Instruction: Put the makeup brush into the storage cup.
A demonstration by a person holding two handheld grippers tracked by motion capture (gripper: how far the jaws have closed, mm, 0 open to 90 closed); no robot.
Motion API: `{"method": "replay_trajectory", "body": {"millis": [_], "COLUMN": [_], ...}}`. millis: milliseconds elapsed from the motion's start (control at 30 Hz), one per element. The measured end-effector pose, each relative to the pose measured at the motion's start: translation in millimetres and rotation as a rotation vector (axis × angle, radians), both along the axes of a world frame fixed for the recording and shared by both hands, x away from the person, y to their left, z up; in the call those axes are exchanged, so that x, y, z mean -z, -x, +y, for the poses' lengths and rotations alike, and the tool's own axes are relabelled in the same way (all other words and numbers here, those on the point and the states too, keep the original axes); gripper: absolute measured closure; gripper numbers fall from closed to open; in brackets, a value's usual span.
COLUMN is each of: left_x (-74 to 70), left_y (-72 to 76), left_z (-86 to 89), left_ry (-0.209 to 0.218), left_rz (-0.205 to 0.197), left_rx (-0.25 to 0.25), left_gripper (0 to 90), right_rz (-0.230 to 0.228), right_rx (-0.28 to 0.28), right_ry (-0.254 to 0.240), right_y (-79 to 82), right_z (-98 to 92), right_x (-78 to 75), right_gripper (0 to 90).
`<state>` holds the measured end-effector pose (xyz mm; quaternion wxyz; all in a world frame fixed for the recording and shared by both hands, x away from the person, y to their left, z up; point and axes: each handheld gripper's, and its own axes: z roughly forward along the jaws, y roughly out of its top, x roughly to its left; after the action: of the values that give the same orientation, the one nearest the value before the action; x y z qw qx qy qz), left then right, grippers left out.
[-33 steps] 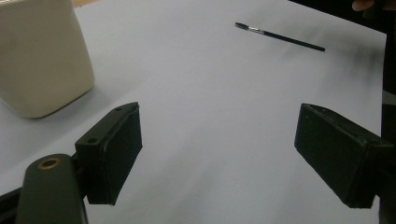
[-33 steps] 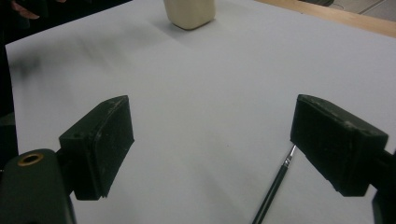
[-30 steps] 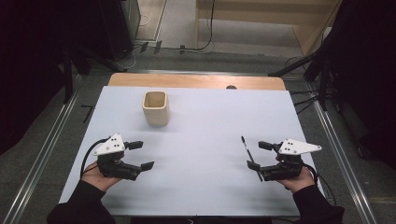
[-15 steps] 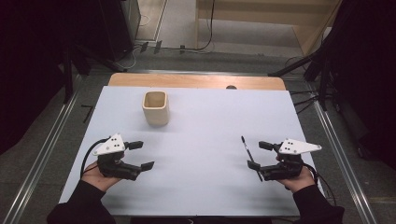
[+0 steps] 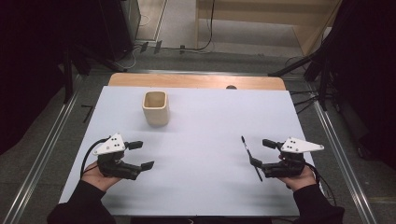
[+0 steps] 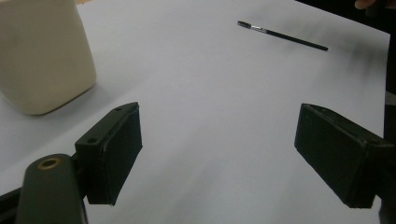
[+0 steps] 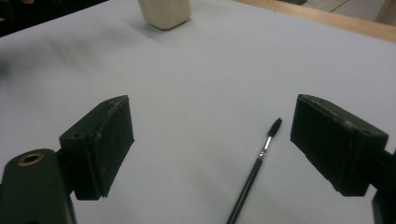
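between the right gripper's (image 7: 210, 147) 2 black jaws, which stand wide apart with nothing in them, the thin black paintbrush (image 7: 254, 171) lies flat on the white table sheet (image 7: 201, 70), nearer the right-hand jaw than the middle, its dark bristle tip pointing away toward the far side. in the high view the right gripper (image 5: 258, 153) rests low at the table's right side in the person's hand, with the paintbrush (image 5: 251, 157) just off its jaw tips. the left gripper (image 6: 217, 154) is likewise wide open and empty; its own view looks across bare sheet, with the cream cup (image 6: 44, 53) near its left jaw and the paintbrush (image 6: 282, 35) well apart. seen from above, the left gripper (image 5: 142, 155) sits near the table's left front, and the cream cup (image 5: 155, 108) stands upright farther back. judging from this layout, the likely work is lifting the brush and dropping it into the cup. the risks: the brush is slim and flat on the sheet, so jaws closing too high would miss it, and closing off-centre could roll or flick it away. a pinch near 1 end would let it tilt and slip. at the cup, a tilted brush could catch the rim and tip the light cup over.
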<state>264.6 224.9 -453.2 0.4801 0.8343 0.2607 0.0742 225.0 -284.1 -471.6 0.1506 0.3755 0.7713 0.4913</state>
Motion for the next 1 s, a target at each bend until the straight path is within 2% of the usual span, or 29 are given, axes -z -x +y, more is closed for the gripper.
{"method": "replay_trajectory", "body": {"millis": [67, 167, 300, 600, 867, 1000], "left_x": [0.2, 0.6, 0.6, 1.0, 1.1, 1.2], "left_y": [0.2, 0.1, 0.2, -0.3, -0.7, -0.3], "left_z": [-0.4, -1.0, -1.2, -1.9, -1.7, -2.0], "left_ry": [-0.001, -0.005, -0.005, -0.012, -0.012, -0.011], "left_rz": [0.002, 0.003, 0.002, 0.004, 0.007, 0.007], "left_rx": [0.004, 0.007, 0.006, 0.006, 0.007, 0.011], "left_gripper": [15.9, 15.9, 15.9, 15.9, 16.1, 16.1], "right_rz": [-0.023, -0.026, -0.007, 0.015, 0.009, 0.031], "right_rx": [0.034, 0.051, 0.086, 0.170, 0.197, 0.208], "right_ry": [-0.003, -0.011, -0.037, -0.042, -0.033, -0.037], "right_y": [0.5, 0.5, -1.6, -9.7, -17.3, -24.4], "right_z": [-2.7, -4.8, -6.3, -4.5, 0.9, 5.0], "right_x": [-2.2, -2.4, -1.4, -0.2, 1.2, 3.6], "right_gripper": [14.4, 14.4, 14.2, 14.1, 14.1, 14.8]}}
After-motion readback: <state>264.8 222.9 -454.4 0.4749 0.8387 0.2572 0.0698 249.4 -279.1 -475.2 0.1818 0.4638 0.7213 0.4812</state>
